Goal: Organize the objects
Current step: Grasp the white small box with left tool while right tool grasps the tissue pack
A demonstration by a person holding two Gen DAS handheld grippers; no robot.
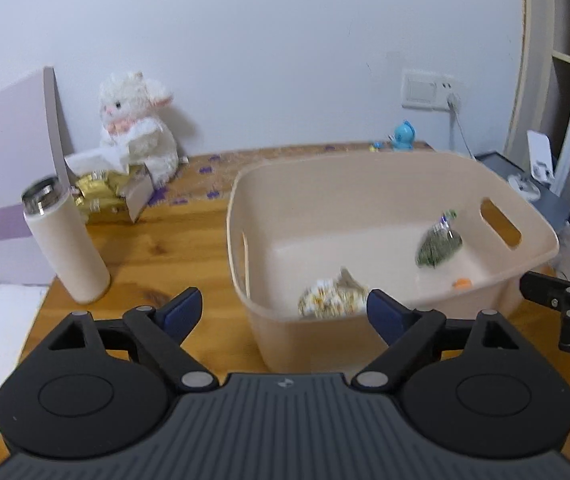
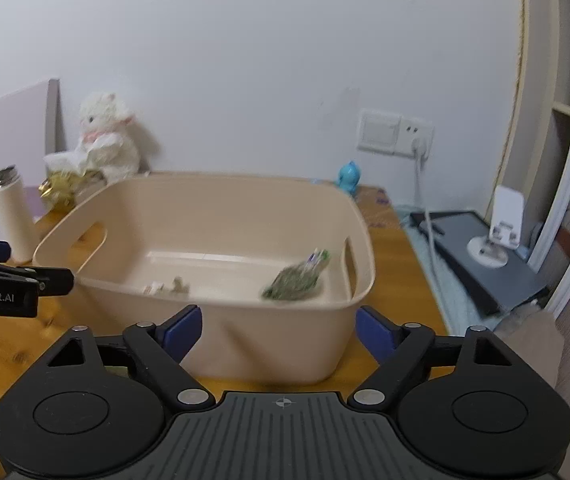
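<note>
A beige plastic bin [image 1: 365, 176] [image 2: 221, 344] stands on the wooden table. Inside it lie a green snack packet [image 1: 439, 246] [image 2: 293, 282], a white-and-yellow snack packet [image 1: 331, 300] [image 2: 167, 286] and a small orange bit [image 1: 462, 283]. My left gripper [image 1: 284, 312] is open just in front of the bin's near wall, nothing between its fingers. My right gripper [image 2: 278, 330] is open too, empty, facing the bin's near wall. Each gripper shows at the edge of the other's view: the right one [image 1: 565, 300], the left one [image 2: 9, 284].
A cream thermos bottle [image 1: 67, 244] [image 2: 9, 216] stands left of the bin. Behind it are gold packets in a box [image 1: 105, 194] and a white plush toy [image 1: 137, 124] [image 2: 105, 140]. A blue figurine [image 1: 403, 136] [image 2: 349, 178] sits by the wall. A dark tray with a stand [image 2: 489, 252] lies right.
</note>
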